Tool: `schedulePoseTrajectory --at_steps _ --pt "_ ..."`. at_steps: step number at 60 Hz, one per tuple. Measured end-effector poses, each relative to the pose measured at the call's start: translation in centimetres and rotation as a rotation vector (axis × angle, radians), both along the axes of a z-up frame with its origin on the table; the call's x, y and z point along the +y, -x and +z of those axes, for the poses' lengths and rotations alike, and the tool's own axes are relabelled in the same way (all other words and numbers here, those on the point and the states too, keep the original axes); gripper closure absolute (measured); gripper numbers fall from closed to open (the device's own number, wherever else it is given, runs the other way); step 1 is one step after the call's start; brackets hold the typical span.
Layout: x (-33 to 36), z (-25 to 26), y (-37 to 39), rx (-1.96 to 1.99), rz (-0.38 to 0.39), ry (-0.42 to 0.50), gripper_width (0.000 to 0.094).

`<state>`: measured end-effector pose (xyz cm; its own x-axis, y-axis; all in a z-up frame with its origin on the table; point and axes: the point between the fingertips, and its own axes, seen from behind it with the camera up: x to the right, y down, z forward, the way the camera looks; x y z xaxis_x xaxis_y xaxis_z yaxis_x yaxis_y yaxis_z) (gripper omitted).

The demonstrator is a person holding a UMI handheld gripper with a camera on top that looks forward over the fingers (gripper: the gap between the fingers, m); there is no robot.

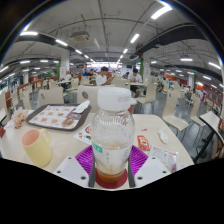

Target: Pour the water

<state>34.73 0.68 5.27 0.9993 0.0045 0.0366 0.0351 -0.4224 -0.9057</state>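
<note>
A clear plastic bottle (111, 130) with a white cap and a red base stands upright between my fingers. A little amber liquid sits at its bottom. My gripper (111, 163) is shut on the bottle, the purple pads (85, 158) pressing on both its sides. A pale yellow cup (37, 147) stands on the white table (160, 128) to the left of the bottle. A small clear glass (166, 160) stands to the right, beside the right finger.
A dark tray (58, 117) with food items lies at the table's far left. A red packet (143, 143) lies right of the bottle. Chairs (172, 108) and more tables fill the hall behind, with people seated in the distance.
</note>
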Motion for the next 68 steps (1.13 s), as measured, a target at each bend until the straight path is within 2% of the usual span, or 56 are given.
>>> schedulePoseTrajectory --at_steps 5,11,15,17,25,35,48,68 --pt "0.0 0.0 -0.2 0.02 -0.013 0.002 0.0458" --pt "-0.2 -0.3 -0.3 -0.013 -0.009 0.036 0.0346" --pt "-1.2 -1.0 0.0 -0.006 -0.009 0.098 0.0068" --pt "-2.1 -1.1 0.0 -0.001 -0.021 0.118 0.0105" --pt "-6.9 0.4 -0.1 0.014 -0.107 0.208 0.0093" --pt "-14.9 4.3 2.2 0.026 -0.144 0.282 0.0087" --pt "-21.9 9.5 6.2 0.013 -0.137 0.295 0.009" --pt "-24.3 12.7 8.3 -0.04 -0.119 0.262 0.0092"
